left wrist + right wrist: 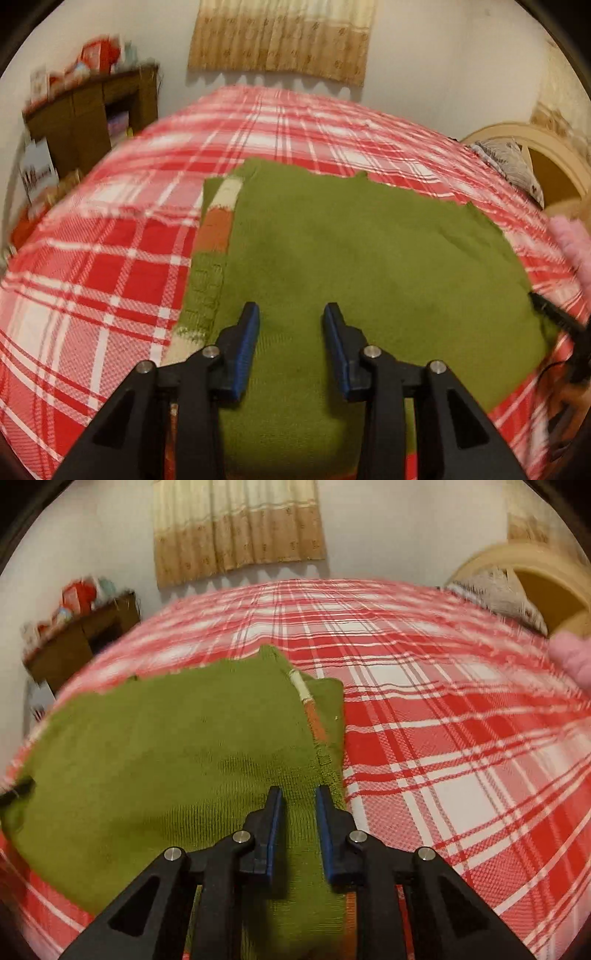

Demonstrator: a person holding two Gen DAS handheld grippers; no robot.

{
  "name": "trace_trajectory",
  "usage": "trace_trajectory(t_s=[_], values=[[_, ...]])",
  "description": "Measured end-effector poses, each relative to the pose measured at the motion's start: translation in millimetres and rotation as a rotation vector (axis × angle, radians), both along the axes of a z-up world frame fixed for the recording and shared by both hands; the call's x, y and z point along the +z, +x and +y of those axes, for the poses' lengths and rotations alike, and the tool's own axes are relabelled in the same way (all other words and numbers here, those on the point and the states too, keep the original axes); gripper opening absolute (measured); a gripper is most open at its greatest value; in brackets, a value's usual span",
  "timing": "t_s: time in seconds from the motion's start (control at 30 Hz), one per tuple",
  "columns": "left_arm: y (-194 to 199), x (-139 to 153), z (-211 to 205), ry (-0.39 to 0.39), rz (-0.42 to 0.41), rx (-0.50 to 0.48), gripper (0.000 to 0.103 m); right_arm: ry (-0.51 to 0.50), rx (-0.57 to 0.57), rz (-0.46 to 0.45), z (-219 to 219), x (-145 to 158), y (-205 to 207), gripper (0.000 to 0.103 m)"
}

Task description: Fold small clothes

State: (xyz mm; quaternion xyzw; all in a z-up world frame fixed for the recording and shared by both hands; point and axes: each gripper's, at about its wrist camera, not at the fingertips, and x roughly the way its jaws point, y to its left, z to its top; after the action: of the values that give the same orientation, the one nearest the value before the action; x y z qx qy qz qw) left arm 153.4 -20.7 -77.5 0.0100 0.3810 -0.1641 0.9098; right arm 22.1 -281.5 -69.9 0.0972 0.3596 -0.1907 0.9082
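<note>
A green knit sweater [351, 251] lies flat on the red plaid bedspread [92, 266], with a white and orange striped sleeve [218, 221] folded along its left side. My left gripper [291, 314] is open and empty over the sweater's near left part. In the right wrist view the sweater [166, 746] fills the left half, its striped sleeve edge [312, 712] along the right side. My right gripper [298, 794] is open, narrower, over the sweater's near right edge. The right gripper's tip also shows at the sweater's right edge in the left wrist view [554, 314].
A wooden cabinet [92, 118] with clutter on top stands at the back left. A curtain [280, 37] hangs on the far wall. A pillow [513, 166] and a beige headboard [546, 147] are at the right, with a pink cloth [572, 240] near them.
</note>
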Motion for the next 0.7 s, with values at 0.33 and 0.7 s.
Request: trace_trajectory(t_s=[0.33, 0.7], values=[[-7, 6, -12, 0.101, -0.010, 0.029, 0.044, -0.044, -0.003, 0.019, 7, 0, 4, 0.020], [-35, 36, -2, 0.206, -0.072, 0.133, 0.095, -0.084, 0.134, -0.080, 113, 45, -21, 0.020]])
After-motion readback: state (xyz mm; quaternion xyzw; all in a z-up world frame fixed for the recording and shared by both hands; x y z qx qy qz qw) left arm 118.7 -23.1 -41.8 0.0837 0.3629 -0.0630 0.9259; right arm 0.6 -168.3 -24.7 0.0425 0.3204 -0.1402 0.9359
